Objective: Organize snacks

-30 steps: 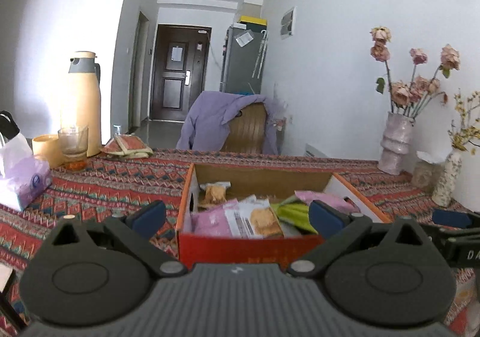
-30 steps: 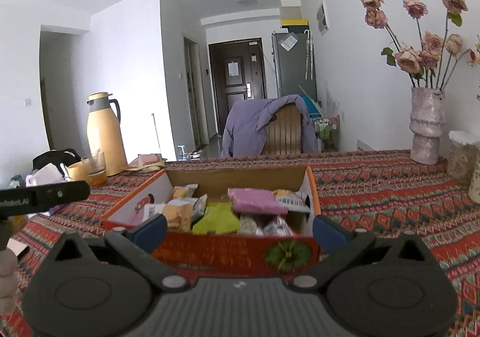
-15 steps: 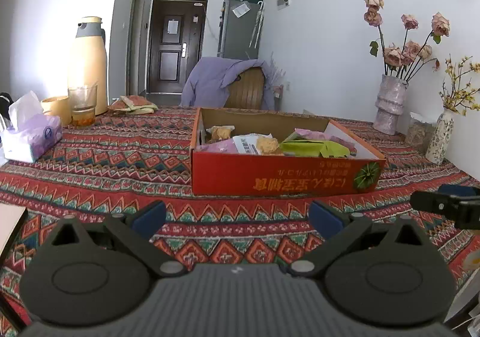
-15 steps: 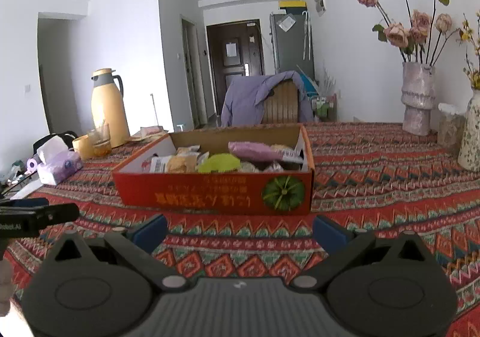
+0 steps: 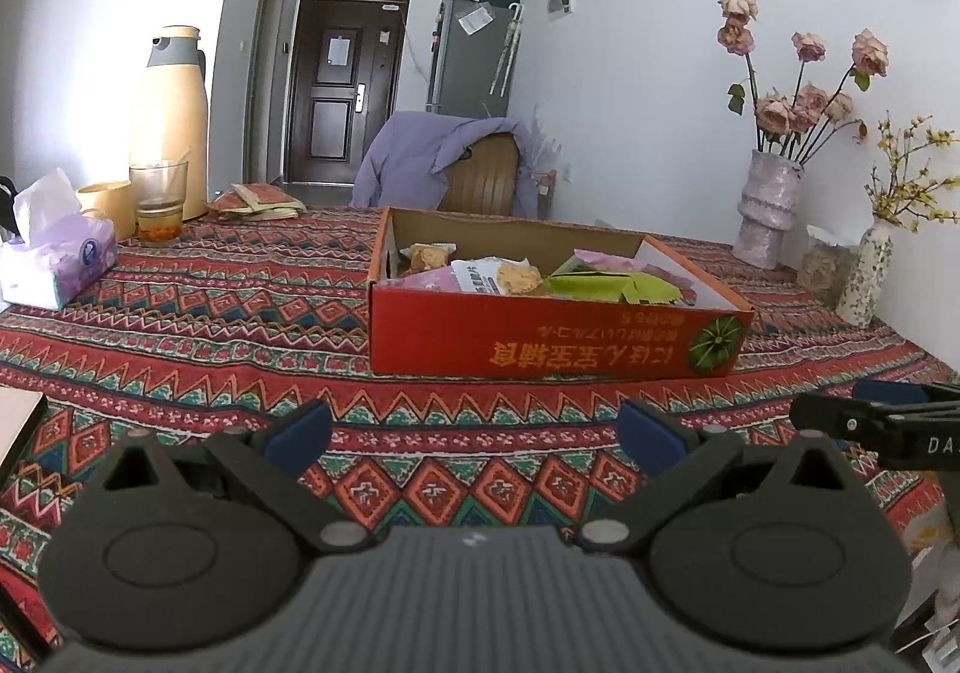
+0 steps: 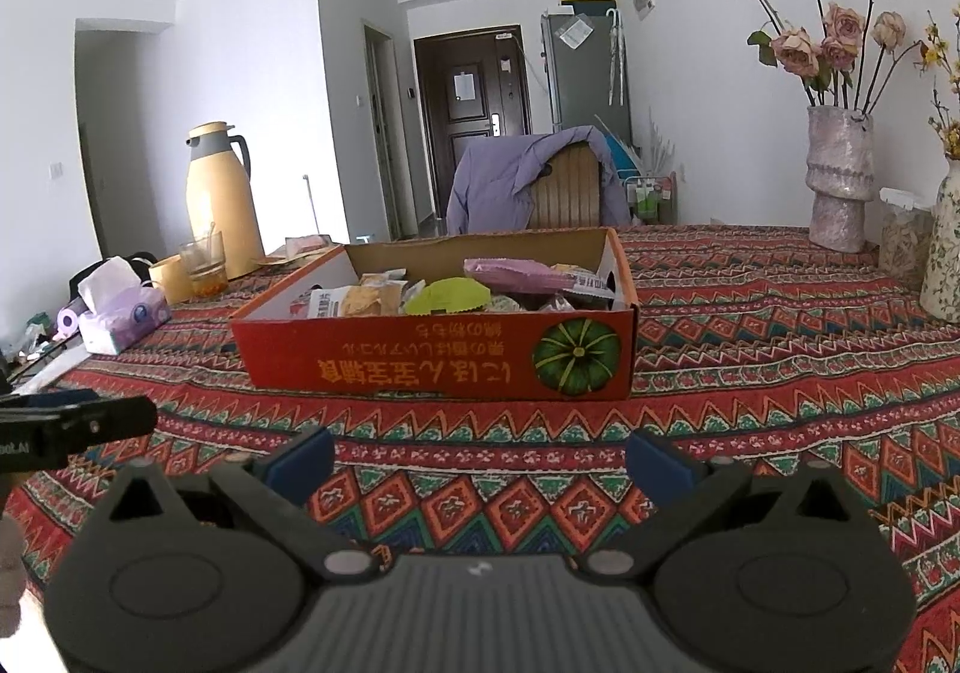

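Observation:
A red cardboard box (image 5: 552, 340) (image 6: 438, 367) stands on the patterned tablecloth, holding several snack packets: pink (image 6: 522, 274), green (image 5: 606, 286) (image 6: 450, 294) and biscuit packs (image 5: 501, 277) (image 6: 360, 301). My left gripper (image 5: 474, 433) is open and empty, low over the cloth, well short of the box's front wall. My right gripper (image 6: 480, 460) is open and empty, also in front of the box. The right gripper shows at the right edge of the left wrist view (image 5: 888, 421). The left gripper shows at the left edge of the right wrist view (image 6: 72, 421).
A tissue box (image 5: 57, 265) (image 6: 123, 316), a glass (image 5: 157, 199), a cup and a yellow thermos (image 5: 171, 115) (image 6: 219, 199) stand at the left. Vases with flowers (image 5: 768, 211) (image 6: 837, 175) stand at the right. A chair with a purple jacket (image 5: 456, 163) is behind the table.
Both grippers have pulled back from the box toward the table's near side; the box now looks farther away. Both stay open and empty.

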The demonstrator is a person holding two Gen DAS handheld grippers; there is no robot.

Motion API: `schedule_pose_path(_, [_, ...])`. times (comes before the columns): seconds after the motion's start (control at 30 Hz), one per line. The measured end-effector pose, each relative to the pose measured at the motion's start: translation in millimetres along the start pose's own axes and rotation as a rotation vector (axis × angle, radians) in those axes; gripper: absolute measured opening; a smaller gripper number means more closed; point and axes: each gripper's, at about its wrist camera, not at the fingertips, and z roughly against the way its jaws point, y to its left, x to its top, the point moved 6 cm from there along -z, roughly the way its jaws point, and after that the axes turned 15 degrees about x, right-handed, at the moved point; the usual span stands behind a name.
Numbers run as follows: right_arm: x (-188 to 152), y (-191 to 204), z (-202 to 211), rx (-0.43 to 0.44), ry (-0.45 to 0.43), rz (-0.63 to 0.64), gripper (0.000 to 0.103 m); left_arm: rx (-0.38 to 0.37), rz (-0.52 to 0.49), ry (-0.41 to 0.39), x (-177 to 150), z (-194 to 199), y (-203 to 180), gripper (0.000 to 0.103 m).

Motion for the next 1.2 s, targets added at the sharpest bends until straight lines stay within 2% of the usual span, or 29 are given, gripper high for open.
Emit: schedule_pose_path(1.2, [-3.1, -2.9, -3.9, 0.001, 0.012, -0.009, 0.103, -0.016, -0.013, 0.002, -1.8, 0.0, -5.3, 0.103])
